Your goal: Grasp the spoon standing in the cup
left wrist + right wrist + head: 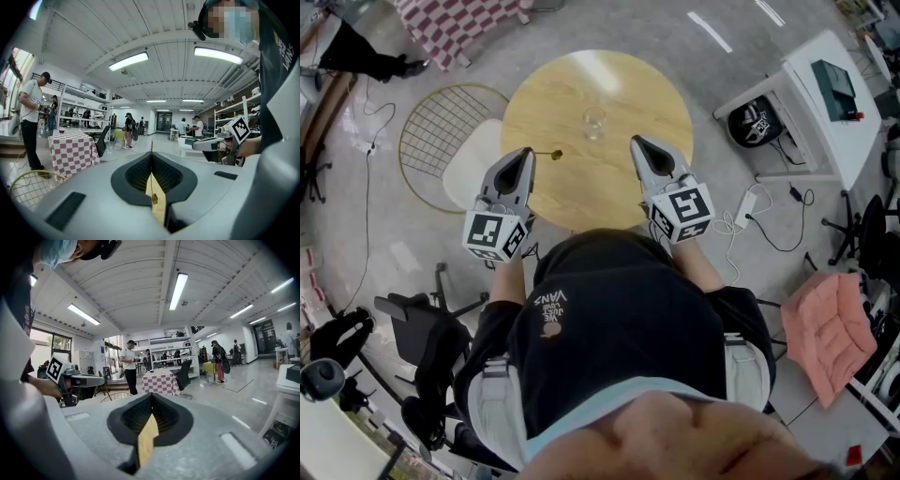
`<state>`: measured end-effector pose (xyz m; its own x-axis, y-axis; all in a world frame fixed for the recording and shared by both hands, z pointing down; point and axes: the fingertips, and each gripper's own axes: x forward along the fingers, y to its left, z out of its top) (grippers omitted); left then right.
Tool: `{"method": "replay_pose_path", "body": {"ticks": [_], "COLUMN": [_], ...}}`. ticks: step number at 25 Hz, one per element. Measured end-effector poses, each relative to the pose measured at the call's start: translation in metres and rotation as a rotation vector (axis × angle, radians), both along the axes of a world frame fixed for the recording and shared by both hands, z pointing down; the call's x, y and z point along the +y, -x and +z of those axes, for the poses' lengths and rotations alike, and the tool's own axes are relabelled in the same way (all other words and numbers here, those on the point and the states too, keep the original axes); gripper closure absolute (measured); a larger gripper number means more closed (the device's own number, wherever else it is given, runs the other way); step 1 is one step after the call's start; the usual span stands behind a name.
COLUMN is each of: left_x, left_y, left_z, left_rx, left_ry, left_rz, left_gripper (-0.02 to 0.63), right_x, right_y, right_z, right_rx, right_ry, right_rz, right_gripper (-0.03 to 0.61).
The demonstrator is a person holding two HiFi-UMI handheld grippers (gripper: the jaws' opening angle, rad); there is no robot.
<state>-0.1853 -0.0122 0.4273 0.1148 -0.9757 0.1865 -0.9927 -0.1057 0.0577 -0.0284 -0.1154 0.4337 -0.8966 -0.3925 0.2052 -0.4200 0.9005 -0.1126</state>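
A clear glass cup (594,123) stands on the round wooden table (609,183), and I see nothing inside it. My left gripper (528,152) hangs over the table's left part, left of and nearer than the cup. It is shut on a thin gold spoon (553,154) that pokes out to the right of its tip. In the left gripper view the spoon (151,146) shows as a thin rod rising from the closed seam of the left gripper (151,157). My right gripper (636,141) hovers to the right of the cup, shut and holding nothing, as the right gripper (151,398) view confirms.
A wire chair with a white seat (459,155) stands against the table's left side. A white desk (811,103) and floor cables (759,216) lie to the right, with a pink cushion (830,333) nearer. A checkered tablecloth (459,23) is at the far left.
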Motion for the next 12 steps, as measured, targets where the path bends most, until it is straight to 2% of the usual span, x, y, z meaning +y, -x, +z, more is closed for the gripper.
{"method": "replay_pose_path", "body": {"ticks": [12], "left_x": [-0.0019], "left_y": [-0.0042], "left_z": [-0.0007], "left_rx": [0.004], "left_ry": [-0.005], "left_rz": [0.003], "left_gripper": [0.601], "right_x": [-0.0010], "right_y": [-0.0031], "right_z": [-0.0004], "right_rx": [-0.002], "right_ry": [-0.003], "right_rz": [0.002], "right_gripper": [0.581]}}
